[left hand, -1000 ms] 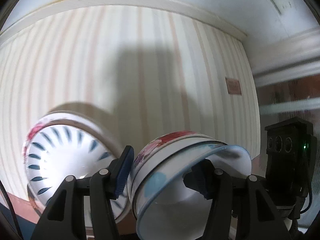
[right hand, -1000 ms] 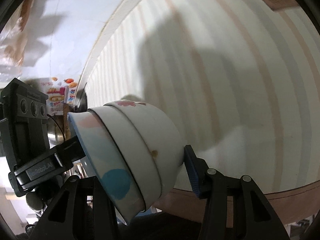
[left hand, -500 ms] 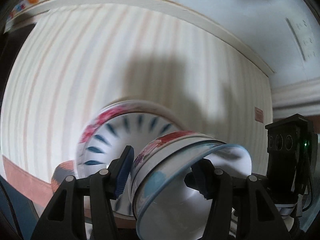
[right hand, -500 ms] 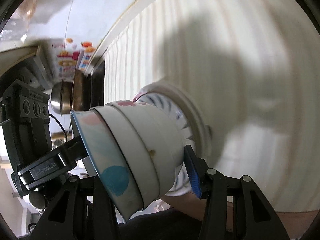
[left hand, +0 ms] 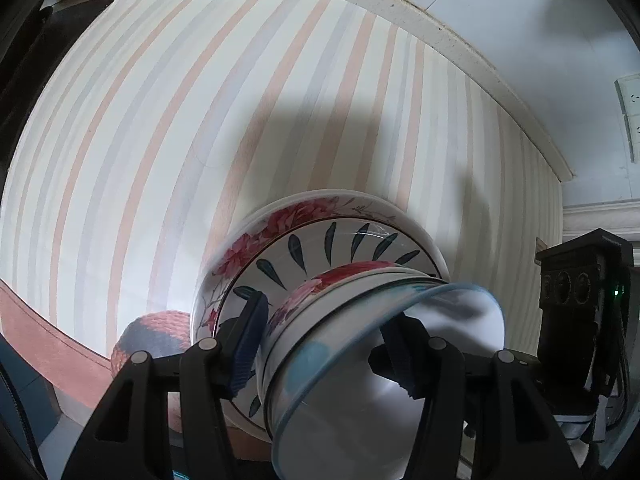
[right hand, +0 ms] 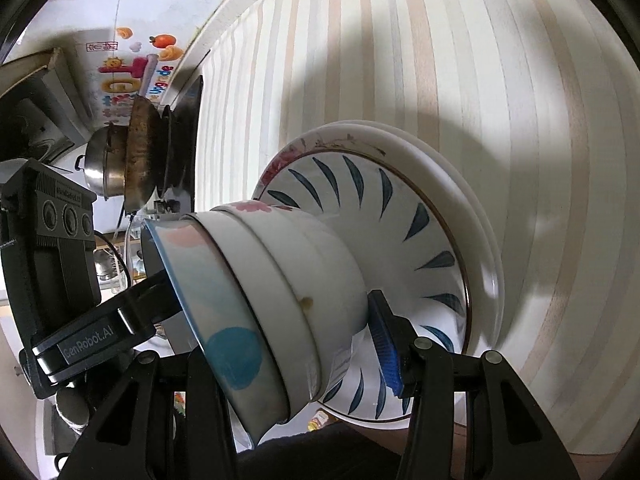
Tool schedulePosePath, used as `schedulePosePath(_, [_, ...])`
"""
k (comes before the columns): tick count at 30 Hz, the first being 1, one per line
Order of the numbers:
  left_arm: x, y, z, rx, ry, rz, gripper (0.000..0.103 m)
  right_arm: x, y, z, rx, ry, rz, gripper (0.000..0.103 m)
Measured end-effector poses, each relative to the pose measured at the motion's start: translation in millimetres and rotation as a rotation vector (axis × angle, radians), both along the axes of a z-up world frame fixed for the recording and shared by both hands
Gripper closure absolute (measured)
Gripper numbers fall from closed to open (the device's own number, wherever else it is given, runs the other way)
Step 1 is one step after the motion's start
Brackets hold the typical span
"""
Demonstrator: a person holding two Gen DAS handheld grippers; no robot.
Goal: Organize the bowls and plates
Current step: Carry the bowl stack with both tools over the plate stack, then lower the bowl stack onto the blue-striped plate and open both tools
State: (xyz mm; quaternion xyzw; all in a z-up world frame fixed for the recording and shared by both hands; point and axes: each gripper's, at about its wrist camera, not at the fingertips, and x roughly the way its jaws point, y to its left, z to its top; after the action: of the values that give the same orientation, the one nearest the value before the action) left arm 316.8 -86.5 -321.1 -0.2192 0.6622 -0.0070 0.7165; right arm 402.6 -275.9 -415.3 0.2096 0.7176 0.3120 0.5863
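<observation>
A small stack of bowls (left hand: pixel 360 344) is held up in the air by both tools at once. The stack is made of nested bowls: one with a blue rim and a blue dot, and white ones with pink and red flowers. In the left wrist view, the left tool (left hand: pixel 320 344) is seen clamped on the stack, with one blue pad on the outside wall and the other finger inside the bowl. In the right wrist view, the right tool (right hand: pixel 276 344) is seen clamped on the same stack of bowls (right hand: pixel 272 300) from the other side, with its blue pad pressed on the bottom bowl. The stack is tilted on its side. Just past it, a big bowl with dark blue leaf marks (right hand: pixel 384 232) is seen, and it sits on a white plate (right hand: pixel 476 216) with red flowers on the rim. These lie on a striped cloth (left hand: pixel 168 128) that covers the tabletop. Whether the held stack touches the big bowl cannot be told. Pots (right hand: pixel 120 160) are seen far off at the left of the right wrist view.
</observation>
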Motion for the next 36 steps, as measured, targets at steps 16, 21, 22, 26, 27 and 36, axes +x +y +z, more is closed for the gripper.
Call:
schedulePosePath(16, [2.3, -7.6, 7.3, 0.06, -0.038, -0.067, 0.05, -4.2, -11.6, 0.2, -0.062, -0.012, -0.035, 0.052])
schedulePosePath(21, [-13.2, -6.4, 35.3, 0.133, -0.119, -0.088, 0.05, -11.6, -23.9, 24.4, -0.089, -0.09, -0.076, 0.052])
schedulePosePath(22, [-16.7, -6.3, 41.5, 0.148, -0.137, -0.092, 0.05, -13.2, -26.6, 32.4, -0.097, -0.111, -0.088, 0.052])
schedulePosePath(26, [-34.0, -4.0, 72.3, 0.21, -0.219, -0.107, 0.048, -29.0, -34.3, 79.0, -0.155, -0.252, -0.117, 0.052])
schedulePosePath(27, [-39.8, -3.1, 80.0, 0.215, -0.239, -0.11, 0.048, -32.7, -34.6, 88.0, -0.163, -0.274, -0.125, 0.052])
schedulePosePath(36, [-95.7, 11.2, 141.2, 0.276, -0.402, -0.141, 0.02, -113.3, -21.5, 188.0, -0.308, -0.541, -0.201, 0.014])
